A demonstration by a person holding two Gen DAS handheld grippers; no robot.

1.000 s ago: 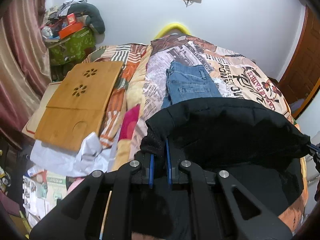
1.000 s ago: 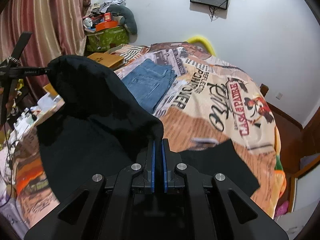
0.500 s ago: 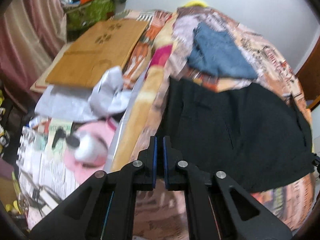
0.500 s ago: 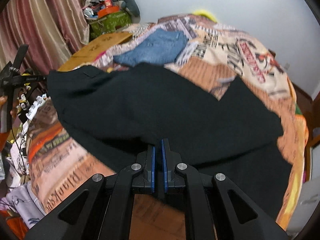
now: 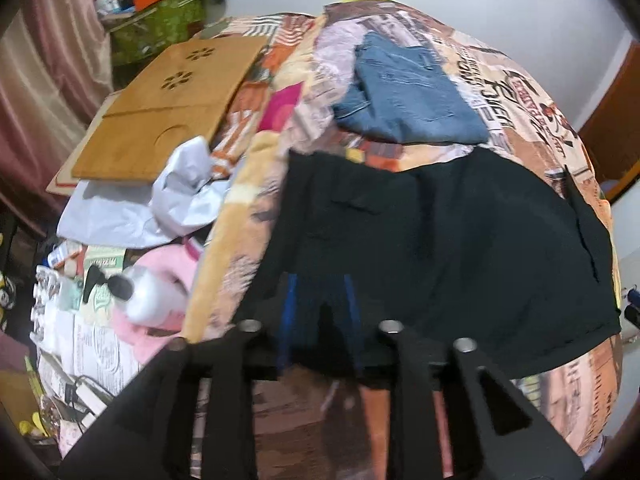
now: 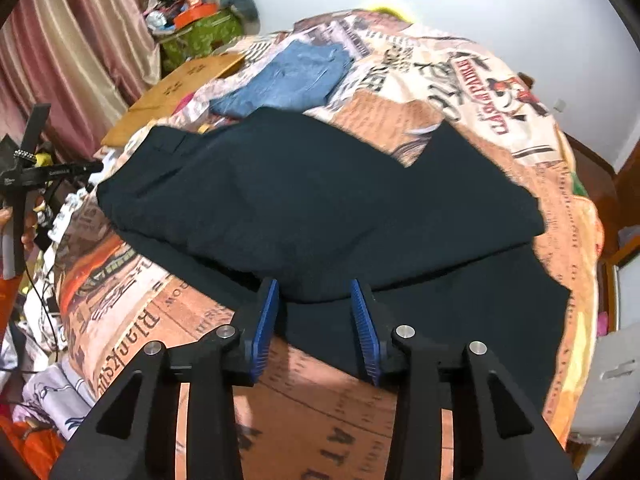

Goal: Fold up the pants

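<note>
Black fabric pants (image 5: 440,248) lie spread flat on the bed's printed orange-and-cream blanket (image 5: 236,248), filling the middle of the left wrist view. A flap pocket shows on the cloth toward 11 o'clock of the garment. The left tongs (image 5: 320,300) sit at 6 o'clock with their blue-lined fingers (image 5: 289,304) parted, released and holding nothing, the near hem of the pants lying between and under them. A folded pair of blue denim jeans (image 5: 404,100) rests at 12 o'clock, just beyond the black cloth's far edge. At 10 o'clock a bamboo lap tray with flower-shaped cut-outs (image 5: 168,112) lies beside the bed, with a crumpled white plastic bag (image 5: 184,192) against its near edge. A white bottle with a black cap (image 5: 148,300) lies on pink cloth at 8 o'clock.

In the right wrist view the pants (image 6: 320,208) lie folded over on themselves, an upper layer across a lower layer that reaches toward 4 o'clock. The right tongs (image 6: 316,316) are at 6 o'clock, blue pads (image 6: 264,320) wide apart and released, straddling the near edge of the cloth. The jeans (image 6: 288,80) lie at 12 o'clock. The blanket (image 6: 460,92) shows lettering at 1 o'clock. At 9 o'clock the other black tool reaches in from the frame edge, short of the waistband corner.
</note>
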